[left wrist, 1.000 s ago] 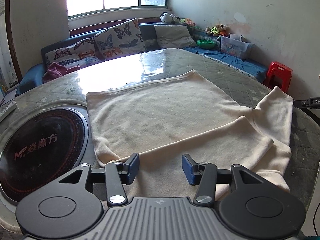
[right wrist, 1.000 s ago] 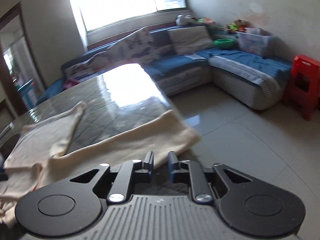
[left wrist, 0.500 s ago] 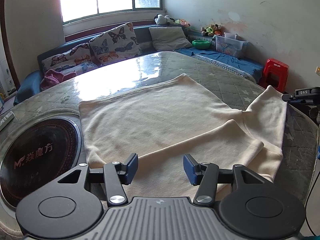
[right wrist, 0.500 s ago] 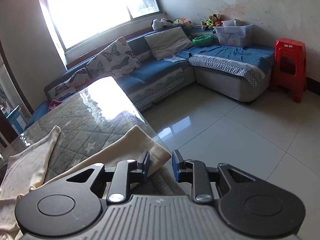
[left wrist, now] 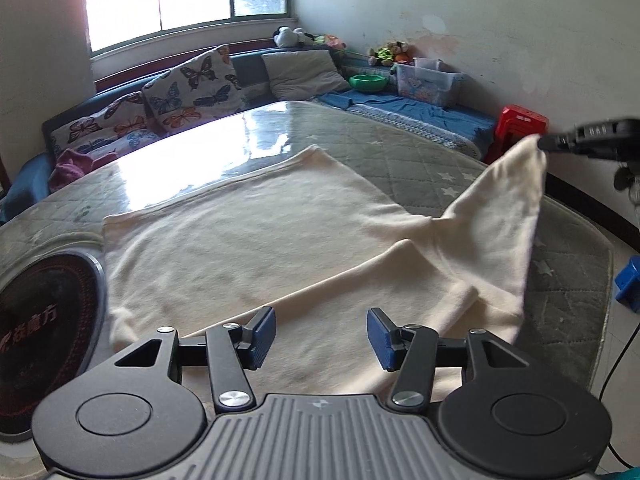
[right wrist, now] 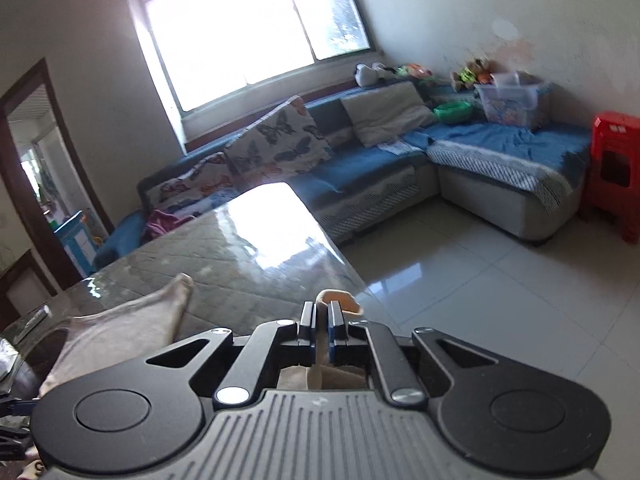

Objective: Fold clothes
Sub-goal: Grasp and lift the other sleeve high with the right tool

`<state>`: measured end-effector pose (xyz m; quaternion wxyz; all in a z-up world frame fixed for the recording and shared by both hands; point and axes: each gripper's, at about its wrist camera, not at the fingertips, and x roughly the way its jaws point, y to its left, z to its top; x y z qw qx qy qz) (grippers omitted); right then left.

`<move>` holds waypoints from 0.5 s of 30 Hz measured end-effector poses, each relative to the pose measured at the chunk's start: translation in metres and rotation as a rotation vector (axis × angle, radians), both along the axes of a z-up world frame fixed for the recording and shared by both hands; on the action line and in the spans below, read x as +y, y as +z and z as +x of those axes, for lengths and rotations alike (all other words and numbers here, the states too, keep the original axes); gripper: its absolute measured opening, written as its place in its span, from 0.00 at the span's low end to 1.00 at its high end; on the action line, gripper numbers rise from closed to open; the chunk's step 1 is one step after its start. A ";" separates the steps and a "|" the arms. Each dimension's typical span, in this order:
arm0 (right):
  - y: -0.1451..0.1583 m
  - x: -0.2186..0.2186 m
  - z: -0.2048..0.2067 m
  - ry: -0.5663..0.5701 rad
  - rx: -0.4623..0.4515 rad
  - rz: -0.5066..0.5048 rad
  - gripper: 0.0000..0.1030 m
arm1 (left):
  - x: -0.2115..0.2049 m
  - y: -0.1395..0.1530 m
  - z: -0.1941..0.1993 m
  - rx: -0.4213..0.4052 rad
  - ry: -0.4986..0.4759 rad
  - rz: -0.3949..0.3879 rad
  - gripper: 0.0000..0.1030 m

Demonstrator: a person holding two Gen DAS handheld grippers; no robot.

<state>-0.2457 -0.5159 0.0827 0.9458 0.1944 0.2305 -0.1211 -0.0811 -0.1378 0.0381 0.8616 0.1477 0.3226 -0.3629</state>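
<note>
One sleeve folded, one in the air: that is where your folding stands. The cream garment (left wrist: 256, 240) lies spread across the middle of the quilted surface (left wrist: 400, 148), its body flat, and the near sleeve (left wrist: 352, 300) already lies crossed over the lower body. Your right tongs (right wrist: 321, 322) are clamped tight on the cuff (right wrist: 340, 300) of the far sleeve (left wrist: 504, 216), which rises off the surface in a taut triangle toward the right edge. Your left tongs (left wrist: 321, 334) hover low over the near hem with their blue pads (left wrist: 262, 334) parted and nothing between them.

Left to do, by the look of it: bring the raised sleeve in over the body, then fold the body itself; no crosswise fold shows yet.

Room is generous toward the far side, where bare quilted surface runs on to a glossy patch under the window. The left side is tighter: a round dark hob (left wrist: 44, 312) sits set into the surface, and the garment's left edge lies just beside its rim. On the right the surface ends near the lifted cuff, with open tiled floor (right wrist: 500, 272) beyond, a red stool (right wrist: 616, 172) and blue sofa (right wrist: 360, 168) well apart. A dark cable (left wrist: 624, 356) hangs off the near right corner.
</note>
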 end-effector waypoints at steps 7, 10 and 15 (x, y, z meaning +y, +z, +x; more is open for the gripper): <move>0.049 0.040 0.006 0.145 -0.070 -0.043 0.05 | -0.027 -0.004 -0.010 0.018 -0.077 -0.028 0.53; 0.065 0.062 0.014 0.221 -0.090 -0.053 0.05 | -0.033 -0.005 -0.015 0.012 -0.105 -0.030 0.53; 0.087 0.106 0.028 0.343 -0.121 -0.077 0.05 | -0.009 0.002 -0.016 -0.001 -0.068 -0.057 0.53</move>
